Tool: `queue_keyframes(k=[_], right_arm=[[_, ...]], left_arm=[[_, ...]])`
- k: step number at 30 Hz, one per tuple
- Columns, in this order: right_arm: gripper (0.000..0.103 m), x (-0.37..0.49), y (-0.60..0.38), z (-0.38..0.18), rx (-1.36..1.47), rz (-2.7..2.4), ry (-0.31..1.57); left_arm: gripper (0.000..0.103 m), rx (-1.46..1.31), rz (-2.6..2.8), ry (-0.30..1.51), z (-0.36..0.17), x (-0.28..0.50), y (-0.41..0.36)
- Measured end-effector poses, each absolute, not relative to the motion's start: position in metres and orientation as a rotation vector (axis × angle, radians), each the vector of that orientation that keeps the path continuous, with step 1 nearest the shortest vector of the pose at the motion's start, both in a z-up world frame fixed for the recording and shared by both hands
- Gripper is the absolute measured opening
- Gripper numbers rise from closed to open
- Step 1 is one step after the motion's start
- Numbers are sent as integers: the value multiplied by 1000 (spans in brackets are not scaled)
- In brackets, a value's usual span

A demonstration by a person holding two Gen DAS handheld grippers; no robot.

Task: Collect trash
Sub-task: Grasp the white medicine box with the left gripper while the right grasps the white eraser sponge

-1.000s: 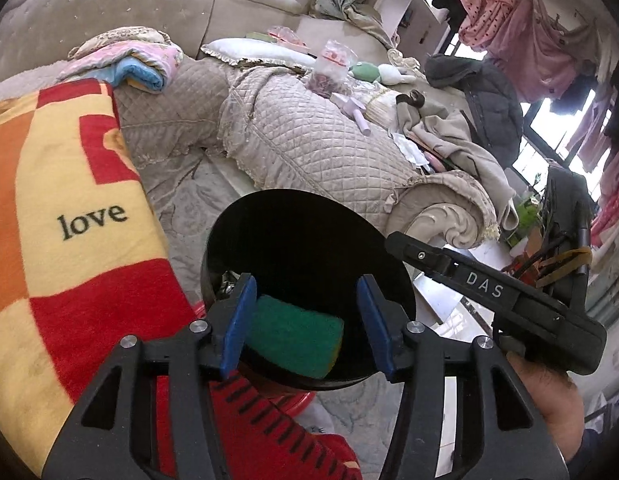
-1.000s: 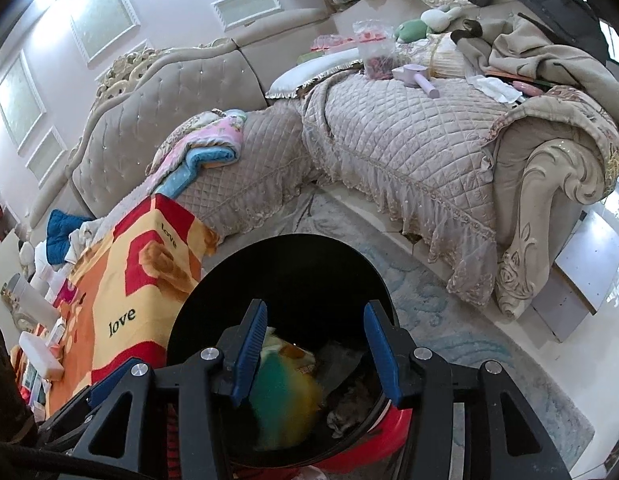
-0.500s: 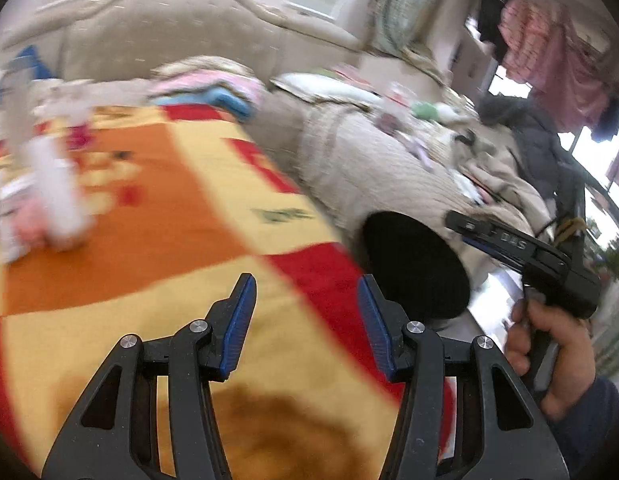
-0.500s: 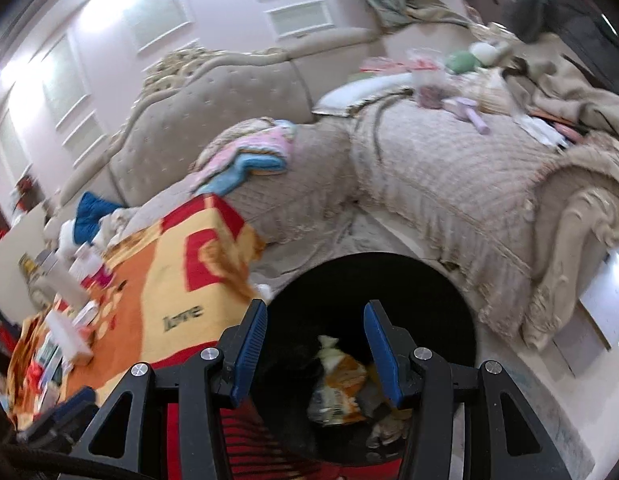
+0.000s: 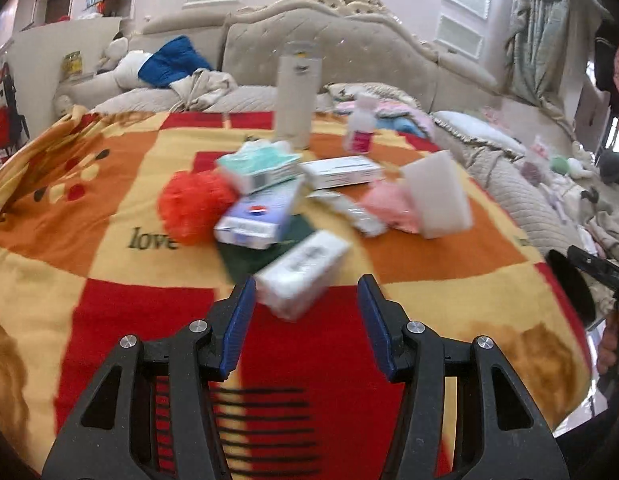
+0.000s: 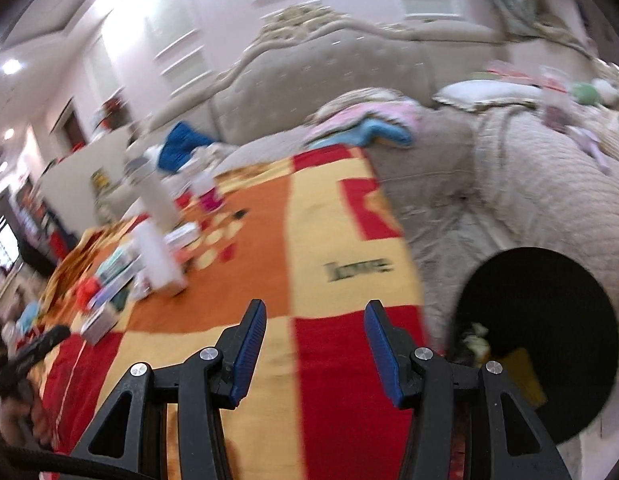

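Observation:
My left gripper (image 5: pixel 305 304) is open and empty above the red, orange and yellow blanket (image 5: pixel 109 240), just short of a white box (image 5: pixel 301 276). Behind it lie a blue box (image 5: pixel 257 216), a teal-topped box (image 5: pixel 261 168), another white box (image 5: pixel 341 172), an orange mesh puff (image 5: pixel 193 208), a pink cloth (image 5: pixel 389 204) and a white sponge block (image 5: pixel 437 196). My right gripper (image 6: pixel 313 332) is open and empty over the blanket (image 6: pixel 329 240). The black trash bin (image 6: pixel 549 320), with trash inside, stands to its right.
A tall white canister (image 5: pixel 295 96) and a small bottle (image 5: pixel 361 128) stand at the table's far side. A beige sofa (image 5: pixel 349 48) wraps behind and to the right. The other gripper (image 5: pixel 597 268) shows at the right edge beside the bin.
My left gripper swung from over the bin, where a green sponge lay between its fingers, back to the table's clutter. My right gripper swung left from above the bin to over the blanket.

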State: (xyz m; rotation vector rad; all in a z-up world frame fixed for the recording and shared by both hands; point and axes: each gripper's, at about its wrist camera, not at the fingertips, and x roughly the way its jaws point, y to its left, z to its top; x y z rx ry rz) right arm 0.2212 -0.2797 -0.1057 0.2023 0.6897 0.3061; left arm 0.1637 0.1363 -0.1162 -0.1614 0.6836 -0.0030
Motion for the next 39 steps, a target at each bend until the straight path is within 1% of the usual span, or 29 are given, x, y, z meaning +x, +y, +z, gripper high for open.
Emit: queue_keyframes(k=[8,12,14,15,16,17,19,20,22,23,27,29,30,31,32,33,34,35,36,39], right_arm=[[49,233,-237,-117,156,368,720],[49,238,-222,-119,145,396,726],[49,241,-212,-119,134,421,726],[49,244,-205,-118,130,441,727],[49,246,-200,-117,130,460,727],[49,249,-192,-115,133,495,725],[50,256,-175,-112,111,553,724],[52,260,-164,-110,84,568,717],[76,270,-142,-107,27,584,702],[77,274,-133,-106,9,594,695],[77,294,-99,-108,-61,670,698],[77,302,-85,-114,-106,674,707],[76,306,-79,-118,-122,670,719],[63,307,-78,-120,-122,662,722],[55,308,-78,-125,-106,667,727],[42,311,-77,-131,-90,675,755],[36,313,-77,-133,-95,664,777],[35,313,-78,-134,-98,651,776],[30,312,-79,-132,-88,653,765],[29,310,-89,-128,-51,637,729]], left_arm=[[51,-149,-122,777,-141,199,146],[51,-177,-150,759,-135,197,142],[49,-173,-152,741,-131,194,139],[45,-179,-154,731,-130,193,138],[28,-188,-159,730,-130,191,137],[22,-199,-160,739,-132,191,136],[22,-209,-147,728,-133,189,134],[21,-212,-140,724,-133,187,134],[21,-225,-136,721,-134,186,134],[21,-232,-138,719,-134,185,135],[22,-245,-147,724,-135,187,137],[26,-238,-150,731,-136,187,135],[27,-230,-149,733,-136,188,133],[30,-224,-147,735,-136,188,132],[34,-213,-143,746,-137,189,130],[35,-203,-134,757,-138,191,129],[36,-198,-134,761,-139,191,128],[37,-191,-132,763,-139,192,127],[37,-192,-131,766,-139,192,127],[37,-212,-139,767,-140,193,131]])
